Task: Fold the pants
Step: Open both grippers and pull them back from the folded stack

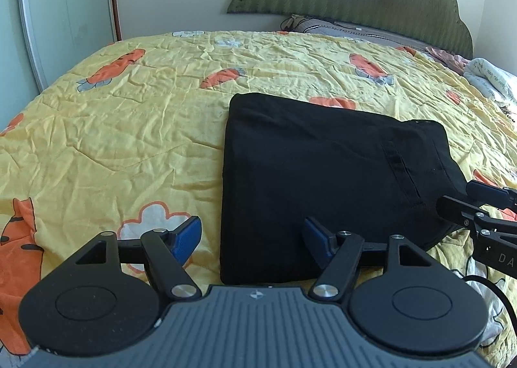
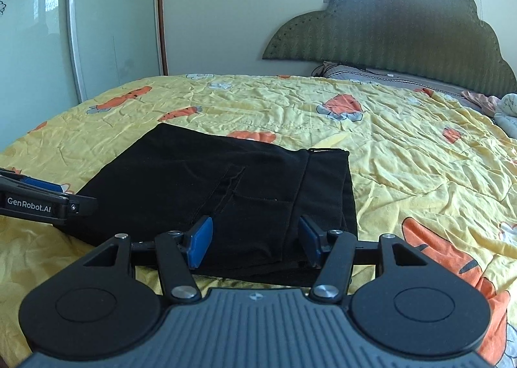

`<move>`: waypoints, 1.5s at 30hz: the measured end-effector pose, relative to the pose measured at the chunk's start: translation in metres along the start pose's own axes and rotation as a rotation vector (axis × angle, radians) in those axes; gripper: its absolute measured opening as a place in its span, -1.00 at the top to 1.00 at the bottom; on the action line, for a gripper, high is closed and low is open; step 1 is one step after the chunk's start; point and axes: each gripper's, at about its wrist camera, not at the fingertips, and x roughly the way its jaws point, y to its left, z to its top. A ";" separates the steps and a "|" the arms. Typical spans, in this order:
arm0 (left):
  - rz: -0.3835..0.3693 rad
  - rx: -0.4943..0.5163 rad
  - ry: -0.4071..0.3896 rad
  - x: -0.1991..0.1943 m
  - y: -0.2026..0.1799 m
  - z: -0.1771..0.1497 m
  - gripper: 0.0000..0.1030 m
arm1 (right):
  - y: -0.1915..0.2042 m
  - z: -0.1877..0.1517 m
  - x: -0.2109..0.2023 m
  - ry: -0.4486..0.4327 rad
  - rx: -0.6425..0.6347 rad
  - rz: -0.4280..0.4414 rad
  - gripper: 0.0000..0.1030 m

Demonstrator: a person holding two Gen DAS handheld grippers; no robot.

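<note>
On the bed's carrot-print quilt (image 1: 129,128) the black pants (image 1: 323,180) lie folded into a flat, squared packet, so I judge the folding nearly finished. My left gripper (image 1: 252,238) and right gripper (image 2: 255,240) hover at its near edge, both spread apart and empty, poised to tidy it.

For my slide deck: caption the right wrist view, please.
Open right claw at the near edge of folded black pants on a yellow carrot-print quilt.
</note>
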 end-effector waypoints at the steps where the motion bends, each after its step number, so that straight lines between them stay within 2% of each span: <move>1: 0.003 0.001 0.001 0.000 -0.001 0.000 -0.43 | 0.001 -0.001 0.001 0.007 -0.011 -0.002 -0.12; 4: 0.011 0.008 0.006 0.000 -0.004 0.000 -0.45 | 0.000 -0.004 0.007 0.035 -0.028 -0.028 -0.12; 13: 0.019 0.021 0.007 -0.001 -0.008 -0.001 -0.53 | -0.004 -0.002 -0.003 0.002 0.007 -0.011 -0.12; 17: 0.018 0.031 0.004 -0.001 -0.009 -0.001 -0.55 | -0.003 -0.007 0.007 0.029 -0.031 -0.047 -0.13; 21: 0.029 0.046 -0.002 0.001 -0.012 -0.002 -0.61 | -0.005 -0.008 0.007 0.024 -0.016 -0.044 -0.15; 35: 0.032 0.047 0.001 0.001 -0.012 -0.003 -0.62 | -0.003 -0.003 -0.002 0.001 -0.006 -0.036 -0.17; 38: 0.031 0.046 0.002 0.001 -0.013 -0.003 -0.62 | -0.005 -0.007 0.003 0.019 -0.014 -0.042 -0.20; 42: 0.015 0.059 -0.005 -0.001 -0.010 -0.001 -0.63 | -0.006 -0.008 0.001 0.012 -0.005 -0.037 -0.20; 45: -0.024 0.069 -0.037 -0.001 0.000 0.006 -0.63 | -0.019 -0.003 -0.003 -0.010 0.057 -0.003 -0.21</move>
